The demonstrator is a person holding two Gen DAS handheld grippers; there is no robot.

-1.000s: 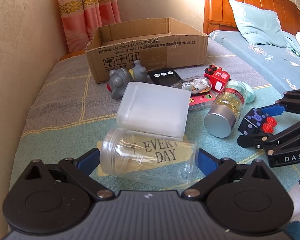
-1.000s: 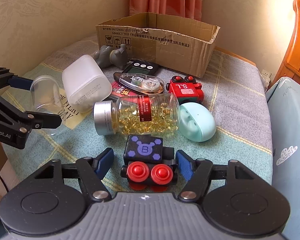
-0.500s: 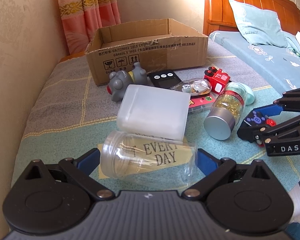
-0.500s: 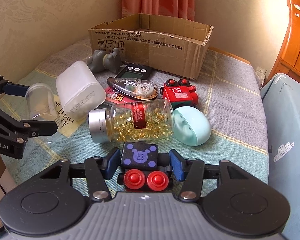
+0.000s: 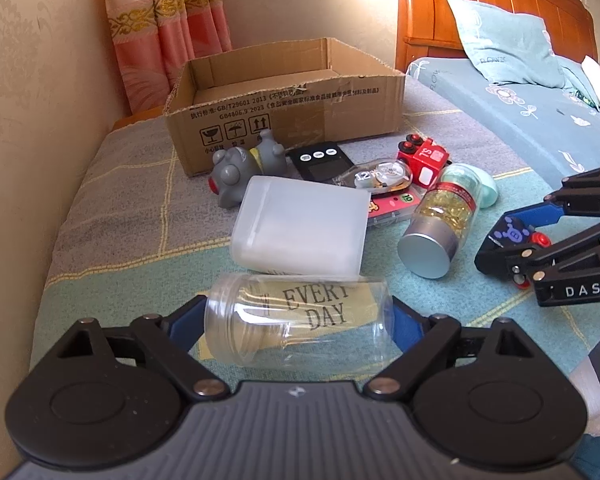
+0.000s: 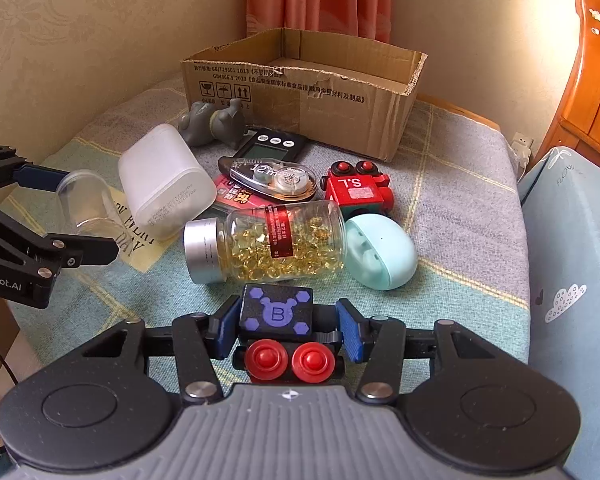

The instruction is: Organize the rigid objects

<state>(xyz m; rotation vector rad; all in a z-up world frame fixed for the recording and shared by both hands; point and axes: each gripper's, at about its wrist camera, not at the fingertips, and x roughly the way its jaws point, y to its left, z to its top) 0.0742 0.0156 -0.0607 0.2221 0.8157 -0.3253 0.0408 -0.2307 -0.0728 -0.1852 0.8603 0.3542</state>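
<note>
Cardboard box [image 5: 288, 100] at the far edge of the checked blanket [image 5: 132, 216]: nothing seen inside. Capsule bottle [image 6: 266, 246] lies on its side, full of yellow softgels. Left tongs [image 5: 296, 320] clamp the clear jar [image 5: 296, 326], which lies sideways. Right tongs [image 6: 286, 330] grip the black toy train [image 6: 286, 332], lifted just above the blanket. Pink curtain [image 5: 164, 20] behind.

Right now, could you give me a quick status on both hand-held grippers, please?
Left hand-held gripper straddles clear jar, closure unclear. Right hand-held gripper shut on black toy car. Pill bottle lies before cardboard box.
</note>
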